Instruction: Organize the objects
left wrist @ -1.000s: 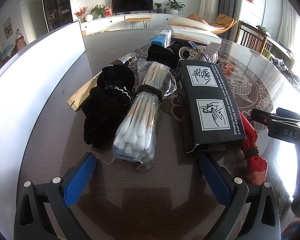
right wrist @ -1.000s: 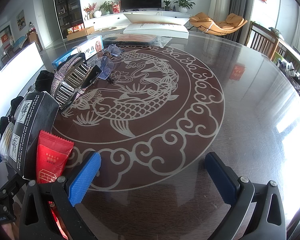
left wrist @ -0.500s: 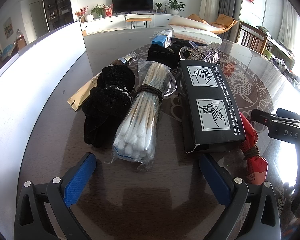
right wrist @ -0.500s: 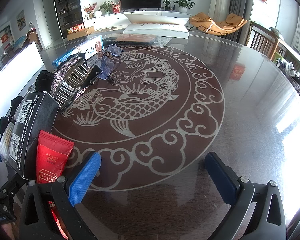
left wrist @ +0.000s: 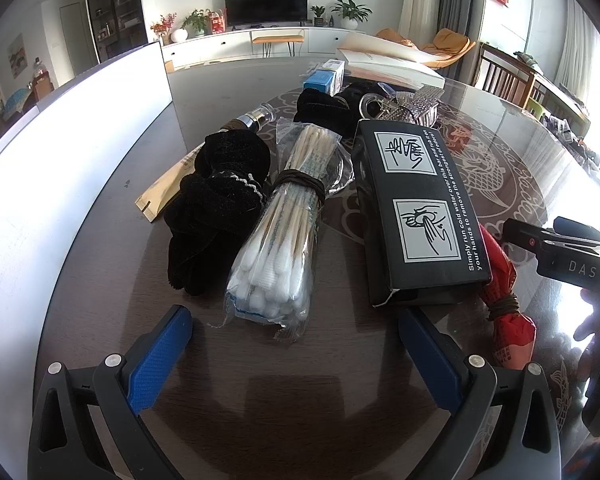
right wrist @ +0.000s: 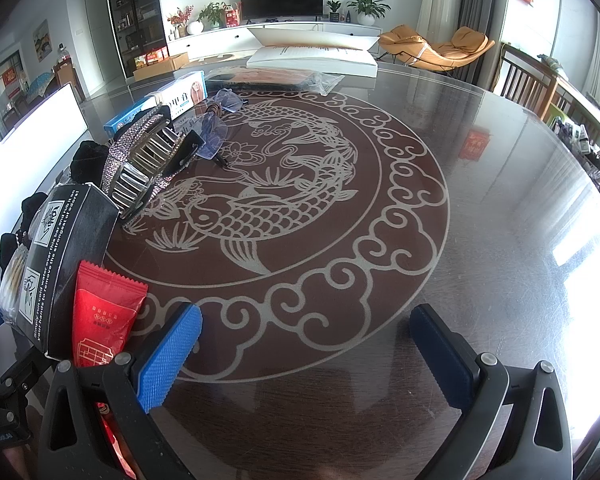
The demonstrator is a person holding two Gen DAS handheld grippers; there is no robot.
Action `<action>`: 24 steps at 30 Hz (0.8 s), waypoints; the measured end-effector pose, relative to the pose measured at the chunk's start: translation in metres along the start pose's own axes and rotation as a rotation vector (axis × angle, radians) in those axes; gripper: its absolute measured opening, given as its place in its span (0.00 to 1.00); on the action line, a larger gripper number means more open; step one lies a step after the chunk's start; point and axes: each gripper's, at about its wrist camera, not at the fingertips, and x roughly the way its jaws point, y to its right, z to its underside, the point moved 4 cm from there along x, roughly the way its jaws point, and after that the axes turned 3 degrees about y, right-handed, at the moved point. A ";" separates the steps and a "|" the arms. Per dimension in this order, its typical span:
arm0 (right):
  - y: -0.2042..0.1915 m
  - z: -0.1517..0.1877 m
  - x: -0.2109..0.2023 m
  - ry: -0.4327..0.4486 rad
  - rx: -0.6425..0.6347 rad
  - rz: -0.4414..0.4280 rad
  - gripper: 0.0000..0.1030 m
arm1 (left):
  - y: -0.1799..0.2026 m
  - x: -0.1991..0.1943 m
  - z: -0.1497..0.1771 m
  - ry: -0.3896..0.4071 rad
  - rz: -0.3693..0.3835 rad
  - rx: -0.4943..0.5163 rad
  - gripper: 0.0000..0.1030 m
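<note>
A: Black cardboard, white cotton, dark fabric. Why are they all lying side by side in the middle of the left view?

B: It looks like sorting in progress. The black box (left wrist: 420, 216), the bag of cotton swabs (left wrist: 280, 240) and the black cloth (left wrist: 216, 216) are lying lengthwise in a row on the counter (left wrist: 280, 400), near one another, so each can be taken end-on. The red packet (left wrist: 504, 292) is lying just beside the box, at the lower right of the frame.

A: And the left gripper (left wrist: 296, 354)?

B: It is hovering low before the swab bag, its jaws spread wide and holding nothing. I judge the swabs are the likely pick, since the bag is sitting between the blue pads.

A: The right gripper (right wrist: 306, 350)?

B: It is also gaping and empty, pointing over the bare fish pattern (right wrist: 260, 200) in the centre of its frame. The box and packet are sitting at its lower left, the hair clip (right wrist: 148, 168) and glasses (right wrist: 216, 124) further up on the left. That open area may be serving as the place for things to go, though I cannot tell.
</note>
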 end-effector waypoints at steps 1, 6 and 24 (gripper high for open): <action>0.000 0.000 0.000 0.000 0.000 0.000 1.00 | 0.000 0.000 0.000 0.000 0.000 0.000 1.00; 0.000 0.000 0.000 0.000 0.000 0.000 1.00 | 0.002 0.002 0.000 0.000 0.000 0.000 1.00; 0.000 0.000 0.000 0.000 0.000 0.000 1.00 | 0.000 -0.007 0.012 -0.016 0.006 0.004 1.00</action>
